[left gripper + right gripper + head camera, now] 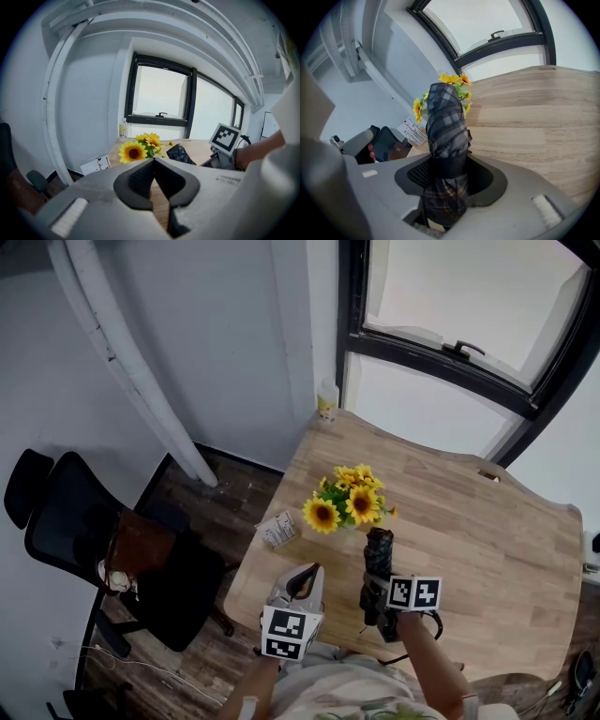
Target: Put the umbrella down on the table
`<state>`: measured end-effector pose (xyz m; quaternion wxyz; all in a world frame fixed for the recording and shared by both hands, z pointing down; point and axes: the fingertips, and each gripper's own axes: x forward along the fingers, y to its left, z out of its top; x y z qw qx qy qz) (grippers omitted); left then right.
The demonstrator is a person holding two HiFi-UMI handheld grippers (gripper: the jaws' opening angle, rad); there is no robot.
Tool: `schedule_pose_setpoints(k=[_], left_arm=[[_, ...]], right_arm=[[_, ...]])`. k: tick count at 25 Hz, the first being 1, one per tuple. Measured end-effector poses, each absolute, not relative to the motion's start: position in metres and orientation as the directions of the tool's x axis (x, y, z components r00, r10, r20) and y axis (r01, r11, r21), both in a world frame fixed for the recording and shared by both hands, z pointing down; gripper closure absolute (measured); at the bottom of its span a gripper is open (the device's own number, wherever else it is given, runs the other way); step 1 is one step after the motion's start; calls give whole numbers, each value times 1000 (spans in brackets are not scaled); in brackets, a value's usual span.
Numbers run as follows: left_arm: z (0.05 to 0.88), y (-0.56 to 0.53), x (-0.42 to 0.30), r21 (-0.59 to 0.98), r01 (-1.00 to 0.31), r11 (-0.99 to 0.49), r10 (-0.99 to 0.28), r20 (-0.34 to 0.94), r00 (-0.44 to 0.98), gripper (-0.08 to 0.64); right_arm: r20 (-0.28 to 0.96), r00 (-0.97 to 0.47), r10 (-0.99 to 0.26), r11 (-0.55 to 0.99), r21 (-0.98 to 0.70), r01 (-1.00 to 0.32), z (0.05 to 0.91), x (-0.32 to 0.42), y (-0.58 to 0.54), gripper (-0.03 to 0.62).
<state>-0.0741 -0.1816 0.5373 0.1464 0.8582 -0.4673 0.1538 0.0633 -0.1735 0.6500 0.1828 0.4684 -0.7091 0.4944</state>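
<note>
Cloth, wood and plastic
Plaid woven cloth umbrella (446, 126); pale matt wood-grain table (543, 117); matt grey plastic right gripper (451, 176).

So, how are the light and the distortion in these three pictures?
Head view: the window is burnt out white, the table evenly lit. Left gripper view: strong fisheye bends the white pipe, corners black. Right gripper view: the umbrella is sharp, the window again overexposed.
</note>
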Motion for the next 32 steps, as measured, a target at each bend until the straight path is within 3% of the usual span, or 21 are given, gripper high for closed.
schedule_pose_setpoints(k=[32], left_arm=[[545, -184, -77, 98, -842, -531, -745, 420, 519, 557]], right_arm=[[784, -497, -373, -33, -546, -837, 704, 67, -185, 391]])
